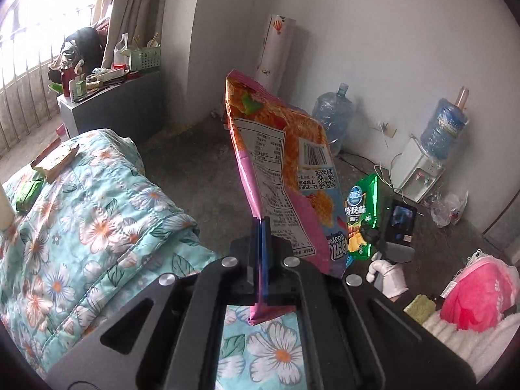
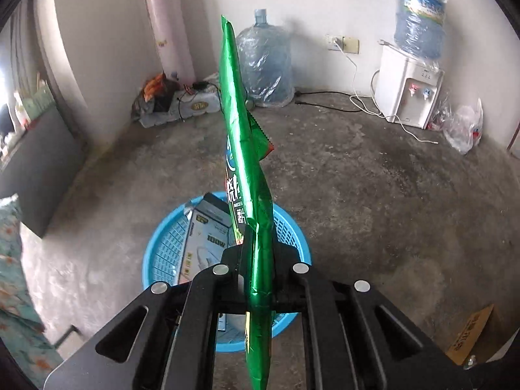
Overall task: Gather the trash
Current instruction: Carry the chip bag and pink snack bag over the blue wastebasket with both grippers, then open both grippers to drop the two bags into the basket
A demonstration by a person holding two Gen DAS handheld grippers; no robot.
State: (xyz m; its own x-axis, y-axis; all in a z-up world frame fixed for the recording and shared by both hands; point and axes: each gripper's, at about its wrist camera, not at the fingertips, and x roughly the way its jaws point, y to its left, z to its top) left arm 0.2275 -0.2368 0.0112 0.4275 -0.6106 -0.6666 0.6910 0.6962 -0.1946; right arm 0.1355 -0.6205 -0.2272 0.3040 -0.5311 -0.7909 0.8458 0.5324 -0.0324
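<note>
My left gripper [image 1: 262,224] is shut on a pink and orange snack bag [image 1: 279,149], held upright above the floral quilt [image 1: 97,227] on the bed. My right gripper [image 2: 258,230] is shut on a green snack bag [image 2: 242,149], held edge-on above a blue plastic basket [image 2: 162,253] on the floor. A white and black product box [image 2: 204,237] lies in the basket. The right gripper with its green bag [image 1: 362,217] also shows in the left wrist view, at the right. Two more wrappers, a tan one [image 1: 55,159] and a green one [image 1: 29,191], lie on the quilt at the far left.
Two water jugs [image 2: 265,65], a white water dispenser [image 2: 406,87], a roll of paper [image 2: 169,26] and loose cables stand along the wall. A clear plastic bag [image 2: 463,126] lies on the concrete floor. A pink cushion [image 1: 481,295] is at the right. A cluttered grey cabinet [image 1: 107,97] stands by the window.
</note>
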